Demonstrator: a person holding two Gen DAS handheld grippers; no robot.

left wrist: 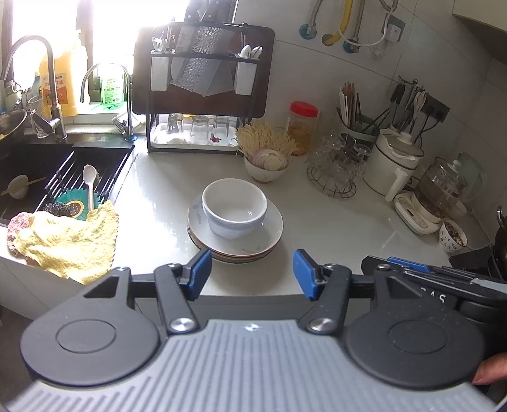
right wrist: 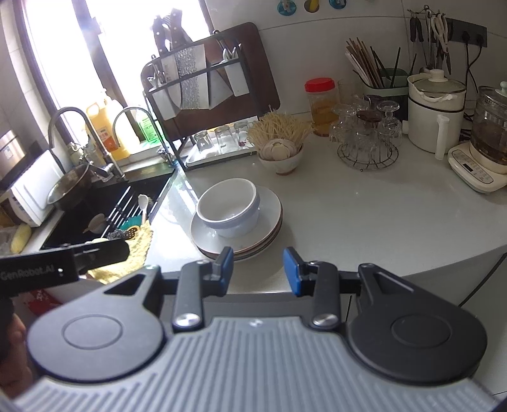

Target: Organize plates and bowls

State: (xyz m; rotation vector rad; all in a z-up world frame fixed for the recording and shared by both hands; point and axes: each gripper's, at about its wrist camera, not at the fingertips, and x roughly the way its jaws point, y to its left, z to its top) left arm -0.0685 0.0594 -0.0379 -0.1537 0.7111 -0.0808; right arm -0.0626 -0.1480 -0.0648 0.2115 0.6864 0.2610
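Left wrist: white counter (left wrist: 332,222), sink (left wrist: 28,171), tiled wall (left wrist: 317,73), window (left wrist: 79,28)

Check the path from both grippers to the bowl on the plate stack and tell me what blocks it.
Nothing visible blocks either. The left gripper and right gripper hang open at the counter's near edge, with only bare counter before the plate stack carrying the white bowl.
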